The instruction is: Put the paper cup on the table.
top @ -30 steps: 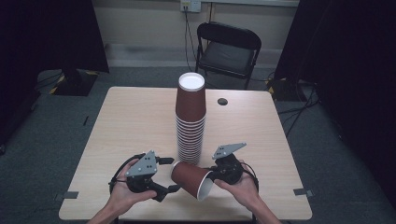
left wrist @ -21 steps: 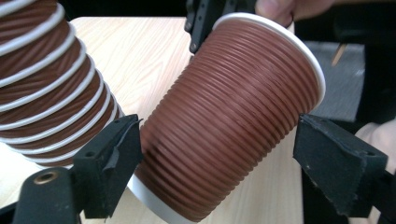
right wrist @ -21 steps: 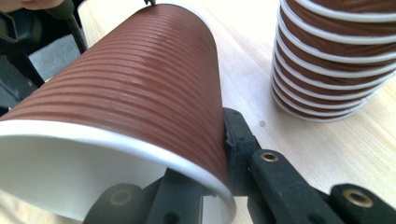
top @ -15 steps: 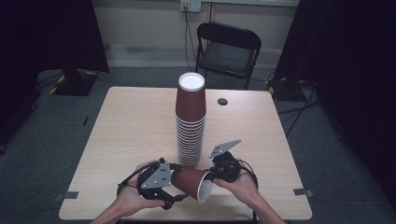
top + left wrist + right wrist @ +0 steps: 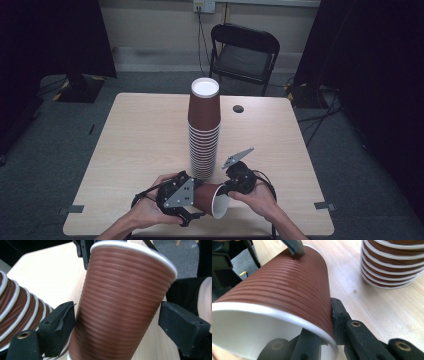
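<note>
A single brown ribbed paper cup [image 5: 207,197] lies on its side above the table's near edge, white rim toward the person. My right gripper [image 5: 227,190] is shut on its rim, one jaw inside and one outside [image 5: 324,332]. My left gripper [image 5: 192,202] straddles the cup's body [image 5: 120,302]. Its jaws have just been opening: the cup lies between them, and the right pad [image 5: 182,325] stands apart from the wall. A tall stack of upturned brown cups [image 5: 204,135] stands mid-table, just beyond both grippers.
The light wooden table [image 5: 140,135] has bare room left and right of the stack. A small black disc [image 5: 238,108] lies near the far edge. A black folding chair [image 5: 242,50] stands behind the table. Cables trail from both grippers.
My left gripper has moved right, from beside the cup's closed end to around its body. The right gripper has kept hold of the cup's rim, nearly still.
</note>
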{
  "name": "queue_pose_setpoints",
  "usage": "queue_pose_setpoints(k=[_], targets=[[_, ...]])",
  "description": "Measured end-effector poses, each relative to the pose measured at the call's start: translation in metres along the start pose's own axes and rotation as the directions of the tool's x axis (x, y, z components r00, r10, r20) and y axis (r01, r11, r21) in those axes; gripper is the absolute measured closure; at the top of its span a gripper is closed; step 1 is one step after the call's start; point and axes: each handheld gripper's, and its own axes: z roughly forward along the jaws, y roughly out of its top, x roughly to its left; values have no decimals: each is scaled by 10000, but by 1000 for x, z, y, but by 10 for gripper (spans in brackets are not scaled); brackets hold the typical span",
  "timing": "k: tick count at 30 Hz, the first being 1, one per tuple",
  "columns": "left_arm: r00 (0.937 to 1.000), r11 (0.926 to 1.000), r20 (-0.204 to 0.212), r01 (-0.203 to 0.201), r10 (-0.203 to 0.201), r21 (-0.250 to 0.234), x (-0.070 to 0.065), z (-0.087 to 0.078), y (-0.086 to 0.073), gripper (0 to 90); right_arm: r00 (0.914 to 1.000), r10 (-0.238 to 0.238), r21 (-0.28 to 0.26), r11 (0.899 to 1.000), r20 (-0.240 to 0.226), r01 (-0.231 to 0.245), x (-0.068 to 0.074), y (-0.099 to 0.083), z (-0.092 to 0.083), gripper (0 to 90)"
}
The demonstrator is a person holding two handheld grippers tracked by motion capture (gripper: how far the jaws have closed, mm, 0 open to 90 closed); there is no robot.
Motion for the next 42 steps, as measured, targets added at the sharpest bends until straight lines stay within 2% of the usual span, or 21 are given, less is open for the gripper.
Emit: queue_pose_setpoints(k=[4,10,15,23,25,28,29,30,35,38,41,42], targets=[[9995,9996,122,-292,292,13,-3,6,3,139,9999,113,297,9995,83,-115,0,1,1,859],[9937,9937,-1,-1118,1118,90,-7,14,10,99,9992,393,625,9973,45,-395,0,5,3,860],[9906,9906,107,-1365,1363,106,-10,19,15,64,9989,454,808,9957,-130,-443,3,9,6,860],[9912,9911,25,-1327,1327,53,-9,21,13,48,9965,798,815,9937,-261,-775,3,12,8,860],[9897,9898,-156,-1420,1422,98,-10,23,12,49,9960,863,847,9929,-232,-841,3,13,9,860],[9906,9907,-177,-1353,1355,109,-11,26,11,51,9951,955,902,9916,-238,-930,3,14,11,860],[9901,9903,-215,-1384,1386,115,-11,27,11,51,9950,967,932,9912,-259,-939,3,14,11,860],[9869,9874,-346,-1570,1576,193,-11,29,10,50,9942,1044,948,9903,-272,-1014,3,14,11,860],[9863,9875,-508,-1562,1571,196,-14,29,10,61,9921,1210,931,9887,-344,-1174,2,15,12,858],[9824,9843,-619,-1753,1762,201,-14,29,9,71,9912,1272,880,9884,-357,-1237,2,14,12,849],[9840,9868,-751,-1615,1616,79,-14,28,8,80,9938,1081,598,9925,-271,-1063,3,14,10,829],[9852,9883,-788,-1526,1522,9,-14,28,8,82,9936,1093,434,9932,-294,-1079,3,14,9,797]])
